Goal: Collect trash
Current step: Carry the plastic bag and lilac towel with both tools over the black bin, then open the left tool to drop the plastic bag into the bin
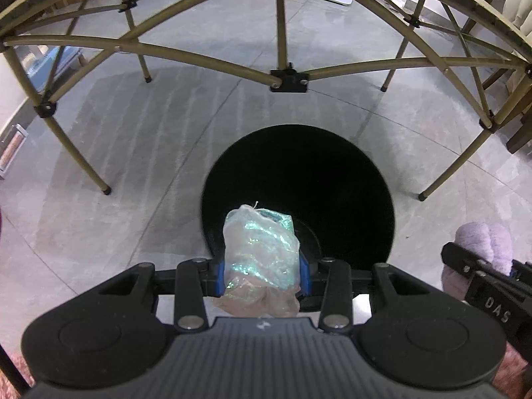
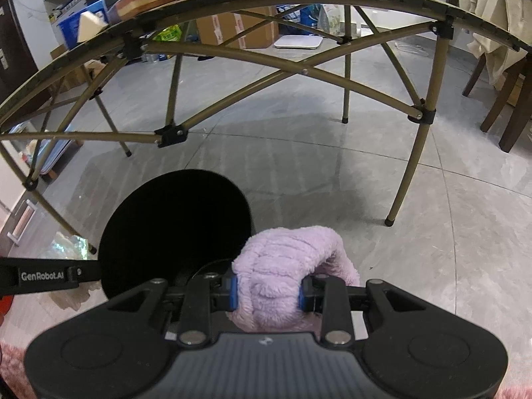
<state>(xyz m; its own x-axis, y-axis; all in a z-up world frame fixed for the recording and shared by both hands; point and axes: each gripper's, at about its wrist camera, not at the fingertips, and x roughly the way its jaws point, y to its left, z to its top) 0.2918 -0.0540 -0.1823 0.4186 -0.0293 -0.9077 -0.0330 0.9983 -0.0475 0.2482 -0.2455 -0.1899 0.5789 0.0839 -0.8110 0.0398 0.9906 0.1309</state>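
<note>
Both tongs loaded over the bin (image 1: 299,166)
Left tongs (image 1: 262,274) grip a wrapper (image 1: 261,249) (iridescent); right tongs (image 2: 267,292) grip a cloth (image 2: 282,266).

Even indoor light, floor (image 1: 133,153) glare, heavy fisheye bending, sharp focus.

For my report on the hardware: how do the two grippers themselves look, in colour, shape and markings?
Both grippers, left gripper and right gripper, have matte black bodies with round side lobes, ribbed grey centres, silver pivot bolts and blue finger pads. Side lettering reads "GenRobot.AI" on the left, "DAS" on the right.

Both tongs, left (image 1: 262,274) and right (image 2: 267,294), point downward (seemingly steeply), each clamped on something soft.
</note>
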